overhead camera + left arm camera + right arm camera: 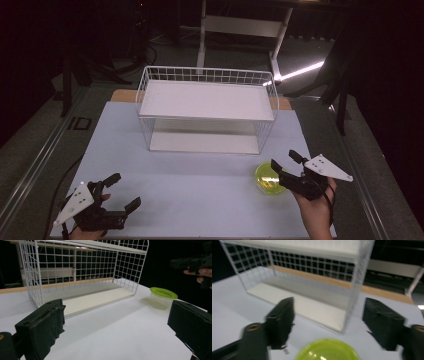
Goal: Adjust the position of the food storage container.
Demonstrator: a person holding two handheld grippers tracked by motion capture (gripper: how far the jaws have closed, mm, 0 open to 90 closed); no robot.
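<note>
Right gripper [285, 166] is held above the front right part of the counter [190, 195], its jaws spread and pointed toward the rack [207, 107]. A tub [267, 178] with a green lid is seen just below and in front of these jaws; in the right gripper view the lid [327, 349] lies low between the two black jaws, and nothing is pressed by the pads, so this gripper is released and nothing is grasped. That view is blurred.

Left gripper [126, 191] is held at the front left corner of the counter, jaws wide apart and nothing between them. In the left gripper view the tub [162, 298] is seen upright on the counter, near the right end of the rack [82, 275] but apart from it, with the other gripper [192, 263] above and beyond it.

The white wire rack is set toward the back edge of the counter, at its middle, with a white board as its top shelf and another as its floor. The tub is placed well apart from the left gripper.
</note>
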